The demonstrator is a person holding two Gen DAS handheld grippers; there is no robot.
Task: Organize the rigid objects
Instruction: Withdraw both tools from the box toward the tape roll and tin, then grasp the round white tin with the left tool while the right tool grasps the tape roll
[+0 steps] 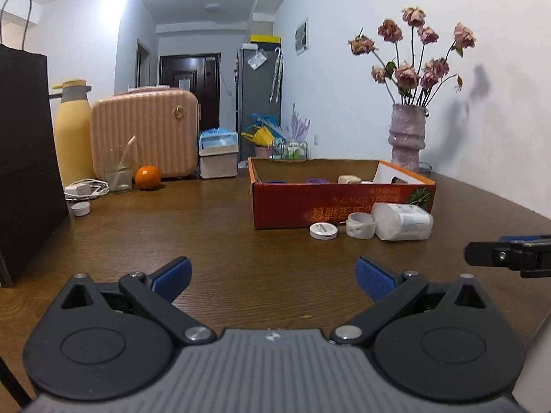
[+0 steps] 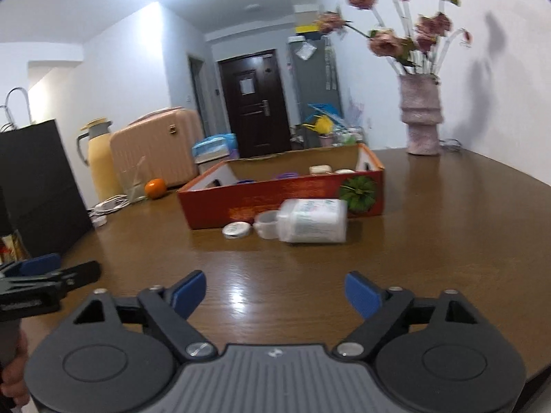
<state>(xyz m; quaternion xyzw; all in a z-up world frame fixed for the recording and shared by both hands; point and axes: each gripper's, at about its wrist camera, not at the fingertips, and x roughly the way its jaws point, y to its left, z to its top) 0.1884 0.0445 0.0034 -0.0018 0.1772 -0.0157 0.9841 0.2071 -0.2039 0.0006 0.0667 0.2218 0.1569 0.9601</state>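
Rigid objects sit in a small cluster against the near wall of a red cardboard box point(image 1: 292, 206) on your brown wooden bench point(image 1: 220, 234): a white plastic bottle point(image 1: 403, 222) lying on its side, a white ring-shaped cap point(image 1: 360, 225) touching its mouth end, and a flat round white lid point(image 1: 323, 231) just beside that. More small pieces lie inside the box, too low behind its wall to tell apart. At the back right of the bench stands a pale ribbed vase point(image 1: 407, 136) of dried pink roses. Along the far left you have a black paper bag point(image 1: 24, 158), a yellow jug point(image 1: 70, 130), a pink ribbed case point(image 1: 144, 132), a clear glass point(image 1: 118, 172), an orange point(image 1: 147, 177), a white charger with its cable point(image 1: 84, 189) and another small white cap point(image 1: 80, 208). Behind all this a white-walled room runs back to a dark door point(image 1: 194, 86) and a grey cabinet point(image 1: 258, 93).

Your left tool point(image 1: 273, 277) is low over the bench, angled slightly down, its blue pads spread wide with only bare wood between them. Your right tool point(image 2: 275, 296) hangs alongside it at a similar tilt, aimed toward the bottle, jaws apart and gripping nothing. Each tool's tip shows at the edge of the other's view, and fingers point(image 2: 15, 375) show at the left edge of the right wrist view.
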